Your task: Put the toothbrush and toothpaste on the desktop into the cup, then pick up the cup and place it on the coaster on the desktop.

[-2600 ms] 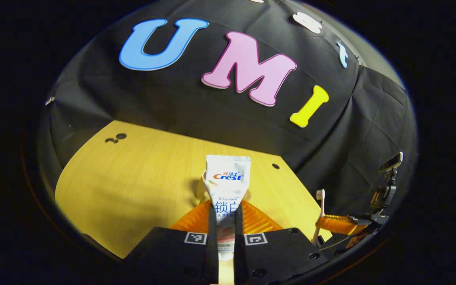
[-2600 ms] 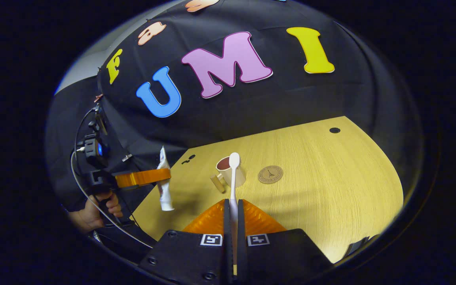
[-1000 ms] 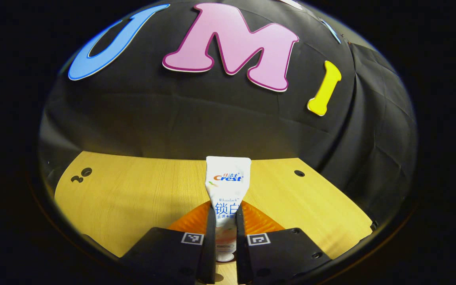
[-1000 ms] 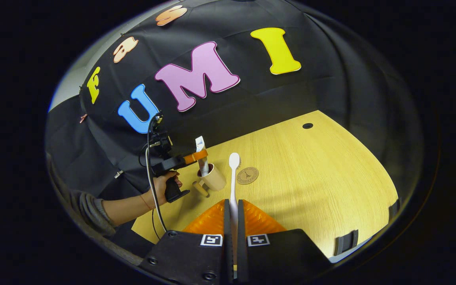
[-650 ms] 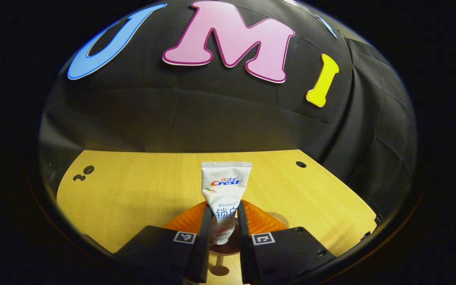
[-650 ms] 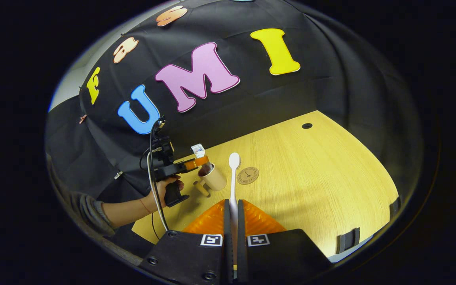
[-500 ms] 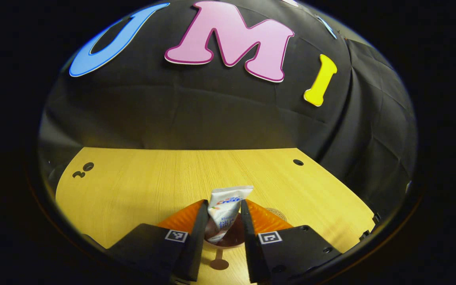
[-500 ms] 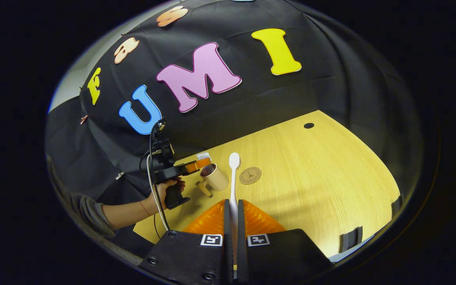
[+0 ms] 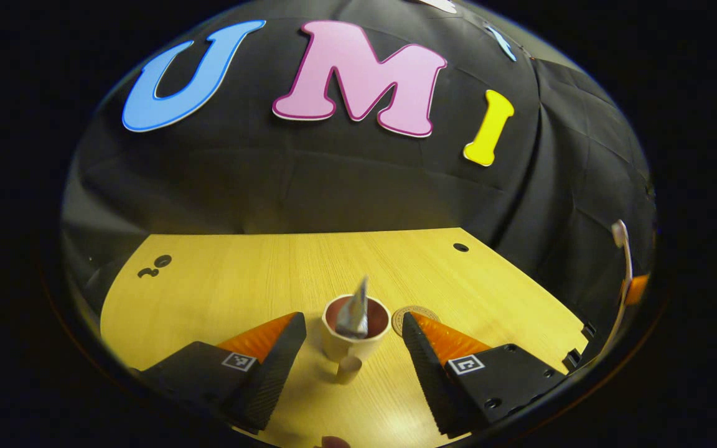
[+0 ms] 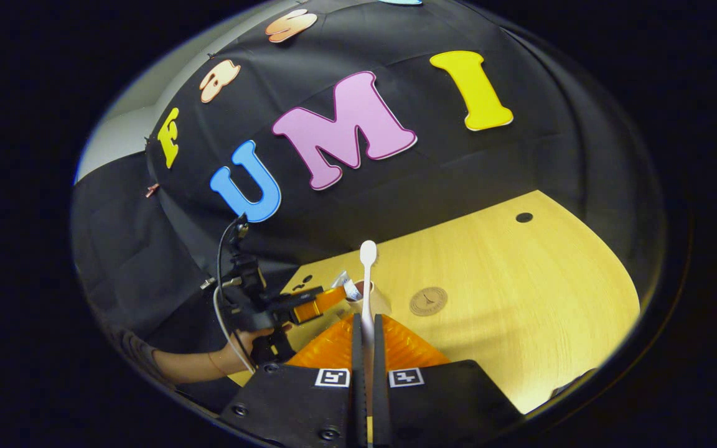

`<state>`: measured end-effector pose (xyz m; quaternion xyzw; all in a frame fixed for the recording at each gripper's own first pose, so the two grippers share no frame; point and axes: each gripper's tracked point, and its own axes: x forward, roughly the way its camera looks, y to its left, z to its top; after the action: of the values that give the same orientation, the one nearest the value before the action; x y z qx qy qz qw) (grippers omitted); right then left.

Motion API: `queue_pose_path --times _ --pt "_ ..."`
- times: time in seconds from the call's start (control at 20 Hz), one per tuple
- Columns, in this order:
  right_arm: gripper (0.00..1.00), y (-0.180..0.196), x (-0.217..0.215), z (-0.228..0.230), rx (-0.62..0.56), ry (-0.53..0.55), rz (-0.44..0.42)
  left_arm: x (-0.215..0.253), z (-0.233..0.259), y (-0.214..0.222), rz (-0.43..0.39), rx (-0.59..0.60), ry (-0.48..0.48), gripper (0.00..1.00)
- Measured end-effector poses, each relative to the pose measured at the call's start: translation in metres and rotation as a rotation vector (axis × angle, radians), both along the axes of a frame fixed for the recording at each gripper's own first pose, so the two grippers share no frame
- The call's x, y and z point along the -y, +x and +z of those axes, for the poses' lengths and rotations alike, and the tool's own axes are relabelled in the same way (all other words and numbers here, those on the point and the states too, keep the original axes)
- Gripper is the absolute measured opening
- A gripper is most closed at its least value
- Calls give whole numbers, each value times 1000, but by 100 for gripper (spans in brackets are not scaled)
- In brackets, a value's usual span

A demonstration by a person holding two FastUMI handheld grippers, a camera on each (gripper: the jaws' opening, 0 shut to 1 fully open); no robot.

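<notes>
No writing is legible on the toothpaste [image 9: 355, 313] inside the cup [image 9: 351, 339].

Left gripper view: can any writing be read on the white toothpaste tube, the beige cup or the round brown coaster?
White toothpaste tube in the beige cup: print turned edge-on and blurred, unreadable.
Cup: no writing visible on the side that shows.
Round brown coaster: faint marks, too small to read.
No text can be quoted.

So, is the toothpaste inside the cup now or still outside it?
Inside: the toothpaste stands in the cup, its flat end sticking above the rim, and the open left tongs do not touch it.
</notes>
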<state>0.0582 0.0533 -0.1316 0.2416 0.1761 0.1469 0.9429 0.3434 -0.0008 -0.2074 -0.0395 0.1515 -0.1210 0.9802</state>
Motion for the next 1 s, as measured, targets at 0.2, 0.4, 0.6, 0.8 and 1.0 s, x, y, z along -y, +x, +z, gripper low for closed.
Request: queue_pose_path --times 0.2,0.4,0.6,0.8,1.0 --pt "8 46 -23 20 78 31 62 3 1 -59 -11 -24 -17 96" --pt "8 89 -45 26 129 76 110 0 -5 -111 23 -67 -64 96" --pt "8 131 -60 24 158 105 148 -2 -16 -146 58 -115 -78 96" --pt "8 176 -69 18 182 172 142 3 -21 -170 111 -152 -103 96" --pt "8 218 -84 -6 182 190 160 9 -27 -189 171 -189 -114 96"
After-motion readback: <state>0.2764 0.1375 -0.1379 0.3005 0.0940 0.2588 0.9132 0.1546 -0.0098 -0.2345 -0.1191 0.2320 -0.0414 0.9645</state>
